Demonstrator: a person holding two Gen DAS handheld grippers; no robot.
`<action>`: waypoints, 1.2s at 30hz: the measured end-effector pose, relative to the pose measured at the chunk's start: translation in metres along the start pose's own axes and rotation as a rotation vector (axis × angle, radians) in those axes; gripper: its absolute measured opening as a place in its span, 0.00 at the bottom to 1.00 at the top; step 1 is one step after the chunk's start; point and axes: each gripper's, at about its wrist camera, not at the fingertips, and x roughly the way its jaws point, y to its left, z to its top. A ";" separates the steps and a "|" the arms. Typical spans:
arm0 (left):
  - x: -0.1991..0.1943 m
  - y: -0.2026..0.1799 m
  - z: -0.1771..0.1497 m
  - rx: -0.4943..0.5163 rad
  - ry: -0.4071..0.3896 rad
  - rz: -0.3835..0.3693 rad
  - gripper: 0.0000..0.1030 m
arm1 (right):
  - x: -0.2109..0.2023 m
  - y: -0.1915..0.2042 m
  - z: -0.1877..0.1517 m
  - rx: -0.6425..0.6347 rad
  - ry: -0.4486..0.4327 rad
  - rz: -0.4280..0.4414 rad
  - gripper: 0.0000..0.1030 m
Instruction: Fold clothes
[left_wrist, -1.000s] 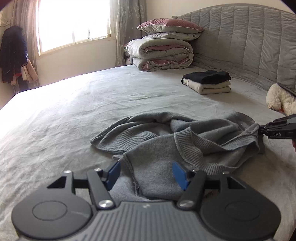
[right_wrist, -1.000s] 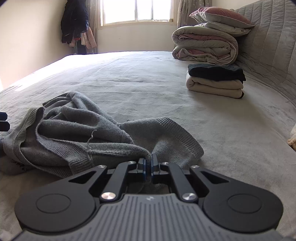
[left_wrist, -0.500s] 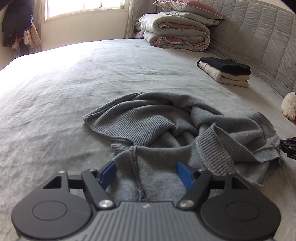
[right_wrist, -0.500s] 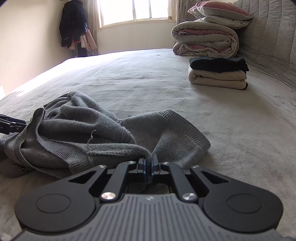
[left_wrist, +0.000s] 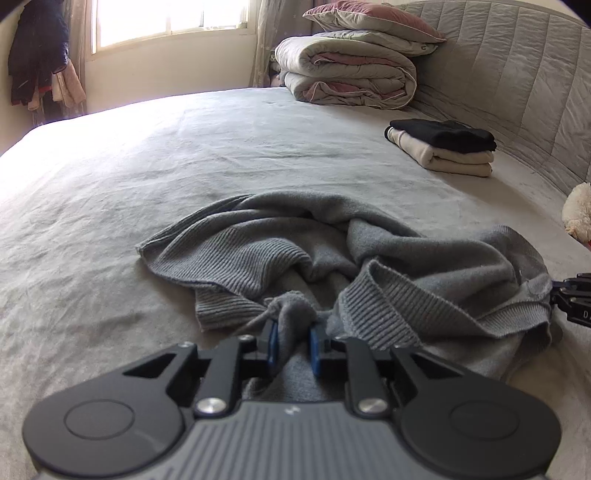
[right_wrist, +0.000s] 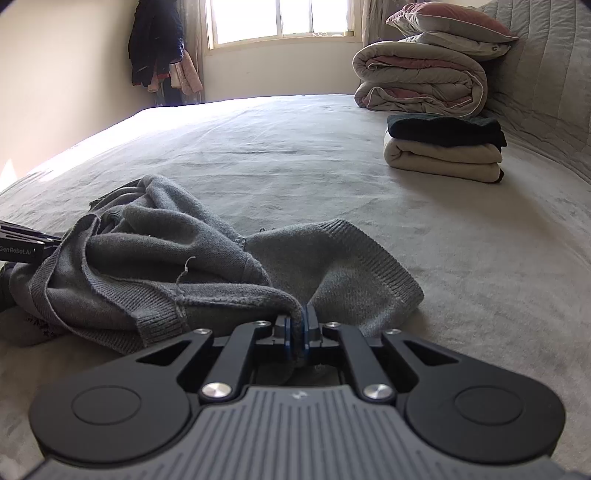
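A crumpled grey knit sweater (left_wrist: 343, 258) lies on the bed (left_wrist: 184, 166); it also shows in the right wrist view (right_wrist: 166, 266). My left gripper (left_wrist: 293, 345) is shut on a bunched fold of the sweater's near edge. My right gripper (right_wrist: 300, 332) is shut on another edge of the sweater, the cloth pinched between its blue pads. The right gripper also shows at the right edge of the left wrist view (left_wrist: 572, 301), and the left gripper at the left edge of the right wrist view (right_wrist: 22, 249).
A stack of folded clothes, black on cream (left_wrist: 443, 149), lies near the quilted headboard (left_wrist: 517, 92). A rolled duvet with pillows (left_wrist: 351, 70) sits behind it. A plush toy (left_wrist: 578, 212) lies at the right. Coats (left_wrist: 37, 55) hang by the window.
My left gripper has closed from wide open onto the sweater's near fold. The right gripper has stayed shut on its edge, and the sweater has drawn slightly tauter between them.
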 end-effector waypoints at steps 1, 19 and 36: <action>-0.005 0.000 0.000 -0.009 -0.018 0.000 0.13 | -0.001 0.001 0.000 -0.003 -0.003 -0.005 0.06; -0.133 -0.007 0.018 -0.097 -0.424 0.071 0.10 | -0.071 0.031 0.041 -0.081 -0.280 -0.076 0.04; -0.245 -0.029 0.065 -0.085 -0.618 0.130 0.09 | -0.177 0.043 0.102 -0.129 -0.524 -0.114 0.04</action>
